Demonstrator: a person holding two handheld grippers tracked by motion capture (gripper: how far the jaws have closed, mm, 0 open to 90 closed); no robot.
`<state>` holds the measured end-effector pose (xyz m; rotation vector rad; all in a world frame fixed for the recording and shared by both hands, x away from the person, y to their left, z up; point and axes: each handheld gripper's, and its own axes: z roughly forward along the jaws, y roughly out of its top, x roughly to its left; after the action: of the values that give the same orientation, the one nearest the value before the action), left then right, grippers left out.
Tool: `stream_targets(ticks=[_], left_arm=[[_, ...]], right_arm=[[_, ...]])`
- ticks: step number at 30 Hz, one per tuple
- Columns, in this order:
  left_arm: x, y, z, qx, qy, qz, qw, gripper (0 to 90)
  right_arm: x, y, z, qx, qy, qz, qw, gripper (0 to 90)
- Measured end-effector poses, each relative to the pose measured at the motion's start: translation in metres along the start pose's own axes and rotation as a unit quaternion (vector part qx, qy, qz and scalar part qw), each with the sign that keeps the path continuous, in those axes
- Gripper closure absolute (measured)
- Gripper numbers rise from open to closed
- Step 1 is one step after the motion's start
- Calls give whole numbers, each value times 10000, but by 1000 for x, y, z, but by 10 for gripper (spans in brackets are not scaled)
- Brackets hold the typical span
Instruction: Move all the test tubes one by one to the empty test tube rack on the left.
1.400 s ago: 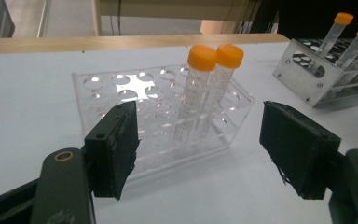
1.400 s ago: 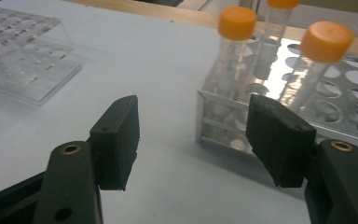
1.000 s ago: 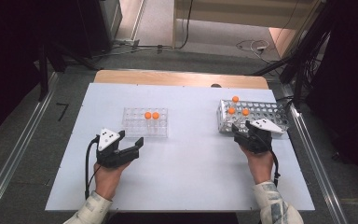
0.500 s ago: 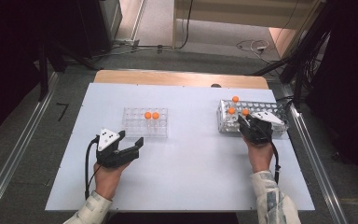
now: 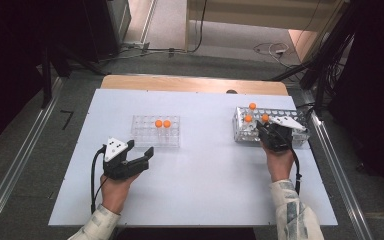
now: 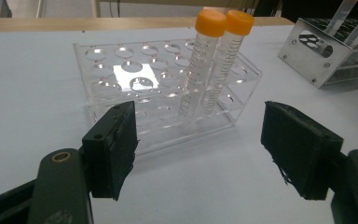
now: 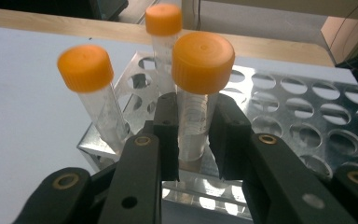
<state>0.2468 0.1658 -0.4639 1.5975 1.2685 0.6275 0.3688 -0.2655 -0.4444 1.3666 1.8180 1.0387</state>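
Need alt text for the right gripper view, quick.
The right hand-held gripper is closed on a clear tube with an orange cap, standing in a metal rack. Two more orange-capped tubes stand in the rack beside and behind it.

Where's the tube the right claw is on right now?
The orange-capped tube stands in the metal rack at the table's right, at the rack's near-left corner, clamped between the right claw's jaws.
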Motion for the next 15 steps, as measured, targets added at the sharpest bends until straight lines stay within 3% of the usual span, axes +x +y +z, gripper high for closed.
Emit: stream_targets(ticks=[9,15], left_arm=[[-1,-1,0,26,-21,5,10000,266],[-1,-1,0,16,-30,-10,10000,265]], right_arm=[[0,21,-20,-178,11,-118,9998,715],[0,25,-37,-247,124,-173,9995,716]])
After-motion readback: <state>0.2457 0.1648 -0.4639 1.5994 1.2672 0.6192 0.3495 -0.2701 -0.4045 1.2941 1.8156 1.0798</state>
